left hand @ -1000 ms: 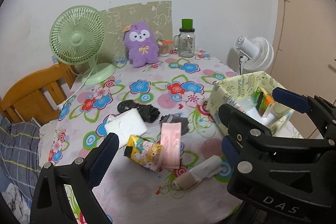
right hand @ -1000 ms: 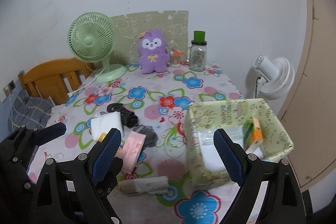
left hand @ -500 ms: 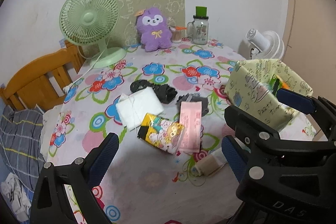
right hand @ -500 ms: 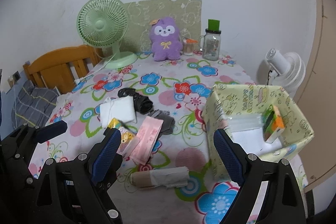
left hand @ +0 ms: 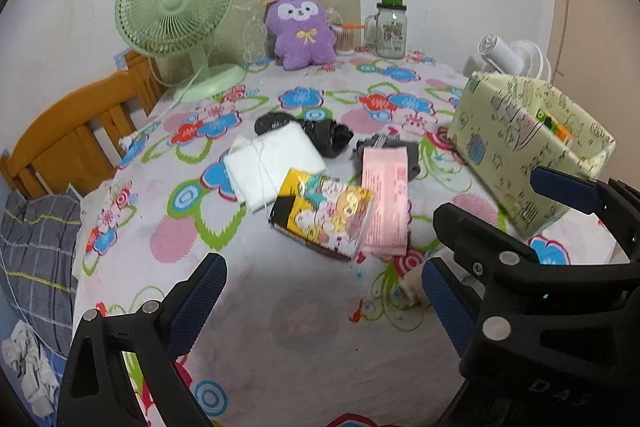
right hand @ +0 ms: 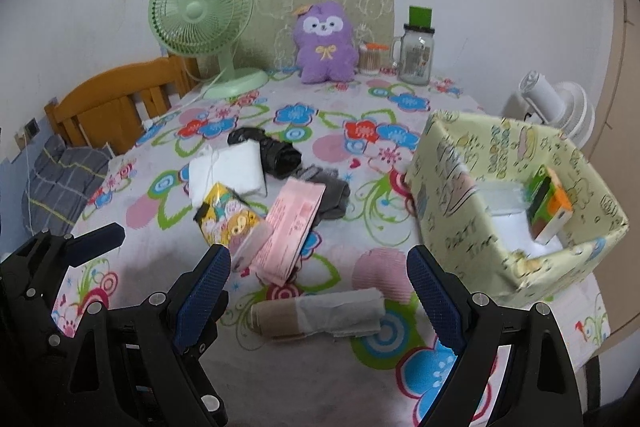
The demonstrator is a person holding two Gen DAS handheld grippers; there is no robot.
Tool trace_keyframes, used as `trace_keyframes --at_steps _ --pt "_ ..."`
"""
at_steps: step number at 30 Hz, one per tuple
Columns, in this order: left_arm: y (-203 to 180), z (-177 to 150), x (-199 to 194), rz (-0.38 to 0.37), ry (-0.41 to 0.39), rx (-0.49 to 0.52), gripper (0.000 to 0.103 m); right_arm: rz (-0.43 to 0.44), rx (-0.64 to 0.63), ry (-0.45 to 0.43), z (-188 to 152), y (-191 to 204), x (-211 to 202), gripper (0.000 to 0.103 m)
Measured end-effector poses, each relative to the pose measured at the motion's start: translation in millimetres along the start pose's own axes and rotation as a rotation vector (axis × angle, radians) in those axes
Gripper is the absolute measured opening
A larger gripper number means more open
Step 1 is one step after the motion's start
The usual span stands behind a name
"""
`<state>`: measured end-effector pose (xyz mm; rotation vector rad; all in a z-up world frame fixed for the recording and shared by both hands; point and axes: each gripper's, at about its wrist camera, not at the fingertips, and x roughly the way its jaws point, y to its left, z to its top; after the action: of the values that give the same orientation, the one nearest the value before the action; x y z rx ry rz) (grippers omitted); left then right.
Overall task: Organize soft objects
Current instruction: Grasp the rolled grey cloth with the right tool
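Soft items lie mid-table: a white folded pad (left hand: 274,159) (right hand: 230,169), a yellow cartoon tissue pack (left hand: 322,217) (right hand: 228,221), a pink pack (left hand: 386,197) (right hand: 292,229), black cloth (left hand: 324,133) (right hand: 266,149), grey cloth (right hand: 332,197) and a beige-white roll (right hand: 320,313). A pale yellow-green box (right hand: 516,207) (left hand: 528,143) at right holds white packs and an orange-green carton (right hand: 548,205). My left gripper (left hand: 322,291) is open and empty over the near table. My right gripper (right hand: 318,287) is open and empty, just above the roll.
A green desk fan (right hand: 202,13), a purple plush (right hand: 326,43), a glass jar with a green lid (right hand: 416,51) and a small cup stand at the back. A white fan (right hand: 556,103) is beyond the right edge. A wooden chair (right hand: 116,105) stands left.
Both grippers have come lower and nearer to the items on the table. The roll now lies between the right gripper's fingers in its view. Both stay open and empty.
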<state>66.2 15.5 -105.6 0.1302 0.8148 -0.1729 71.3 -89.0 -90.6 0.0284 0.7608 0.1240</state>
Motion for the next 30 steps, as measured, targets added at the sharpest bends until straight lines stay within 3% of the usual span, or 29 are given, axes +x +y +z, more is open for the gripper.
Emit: trace_keyframes --at_steps 8,19,30 --pt "4 -12 9 -0.005 0.031 -0.017 0.099 -0.005 0.003 0.047 -11 0 13 0.092" --pt "-7 -22 18 -0.018 0.056 0.039 0.099 -0.018 0.025 0.136 -24 -4 36 0.092" --pt "-5 -30 40 -0.036 0.133 0.024 0.099 -0.014 0.052 0.238 -34 -5 63 0.094"
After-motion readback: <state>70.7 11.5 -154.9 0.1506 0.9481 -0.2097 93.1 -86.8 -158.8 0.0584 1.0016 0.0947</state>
